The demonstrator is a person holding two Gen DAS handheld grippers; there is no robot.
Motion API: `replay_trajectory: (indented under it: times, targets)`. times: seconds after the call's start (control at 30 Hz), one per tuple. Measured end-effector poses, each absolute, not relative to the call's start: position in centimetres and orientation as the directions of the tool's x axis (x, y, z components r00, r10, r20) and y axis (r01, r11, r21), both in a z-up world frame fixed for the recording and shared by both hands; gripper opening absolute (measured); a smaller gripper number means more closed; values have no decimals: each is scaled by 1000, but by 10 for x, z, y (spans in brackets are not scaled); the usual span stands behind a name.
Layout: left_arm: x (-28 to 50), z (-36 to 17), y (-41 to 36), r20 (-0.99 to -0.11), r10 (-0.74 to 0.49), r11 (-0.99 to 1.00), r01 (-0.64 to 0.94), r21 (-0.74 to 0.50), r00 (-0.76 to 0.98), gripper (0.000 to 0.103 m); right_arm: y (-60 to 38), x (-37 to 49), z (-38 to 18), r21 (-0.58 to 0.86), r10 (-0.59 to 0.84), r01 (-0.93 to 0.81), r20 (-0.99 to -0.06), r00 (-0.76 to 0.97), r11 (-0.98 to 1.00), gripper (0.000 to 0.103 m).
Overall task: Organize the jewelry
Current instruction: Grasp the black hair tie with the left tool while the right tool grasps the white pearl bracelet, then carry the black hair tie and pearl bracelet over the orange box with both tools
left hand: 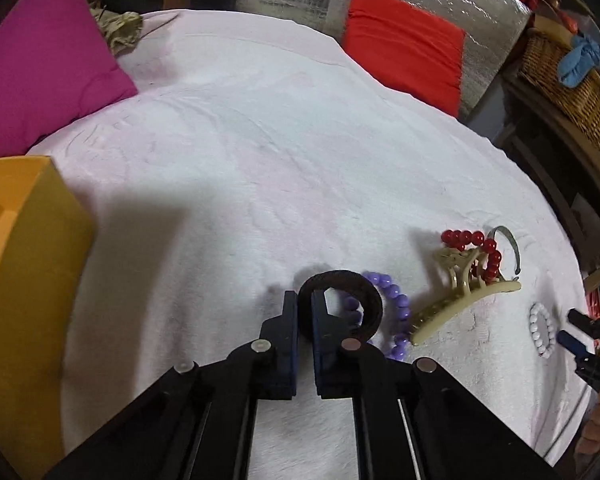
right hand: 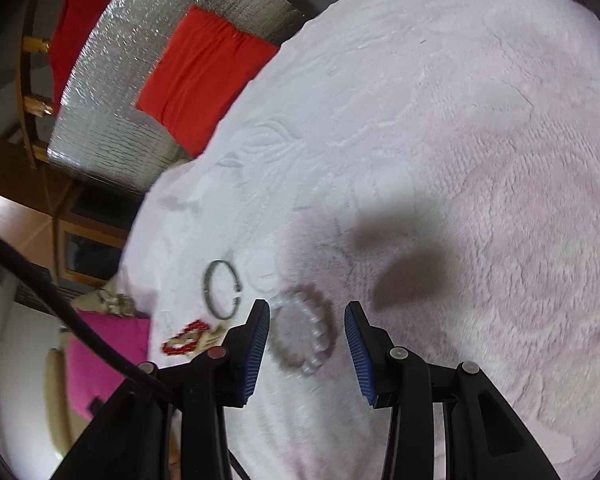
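**Left claw pinches the hair tie; right claw spread over the white beads**

On the pale pink bedspread [left hand: 260, 152], the left claw [left hand: 305, 308] has its two pads drawn together on one side of the dark brown hair tie [left hand: 348, 304], so the band's rim is clamped between them. The purple bead bracelet [left hand: 396, 316] lies just behind and partly under the hair tie, touching it. Right of that sits the beige claw clip [left hand: 460, 300], with the red bead bracelet [left hand: 476, 248] draped over its top and the grey open bangle [left hand: 508, 244] just beyond. The white bead bracelet [left hand: 542, 330] lies apart, nearer the bed's right edge.

The right claw [right hand: 307, 344] stands wide apart, its blue-ribbed pads either side of that white bracelet, which lies flat between them and nearer the left pad. An orange box [left hand: 24, 280] stands at the left of the bedspread. A magenta cushion [left hand: 48, 64] and a red cushion [left hand: 404, 44] sit at the far edge.
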State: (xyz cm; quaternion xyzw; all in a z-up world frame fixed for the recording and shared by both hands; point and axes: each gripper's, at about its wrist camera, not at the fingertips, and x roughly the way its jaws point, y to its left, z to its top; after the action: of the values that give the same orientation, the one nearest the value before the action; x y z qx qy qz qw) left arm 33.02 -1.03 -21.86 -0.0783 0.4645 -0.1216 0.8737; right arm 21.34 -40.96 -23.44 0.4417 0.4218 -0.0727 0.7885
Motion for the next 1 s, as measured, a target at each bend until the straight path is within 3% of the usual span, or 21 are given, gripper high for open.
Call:
replay_trajectory:
  times: [0.2, 0.33, 0.4, 0.5, 1.0]
  targets:
    - [320, -205, 9, -767, -292, 956, 146, -254, 571, 6, -376, 230, -230, 434, 119, 464, -816, 565, 773, 41]
    - [317, -200, 12, -762, -285, 958, 151, -244, 581, 6, -343, 240, -230, 173, -73, 418, -857, 509, 892, 16]
    - [314, -196, 15, -757, -283, 959, 151, -241, 589, 6, -324, 242, -230, 24, -181, 375, -846, 502, 927, 14]
    - [310, -189, 12, -747, -270, 963, 156, -221, 608, 6, -314, 239, -228, -59, -244, 353, -827, 507, 934, 10]
    - [275, -157, -4, -688, -271, 962, 224, -159, 673, 6, -344, 194, -161, 331, -19, 329, -679, 734, 885, 10]
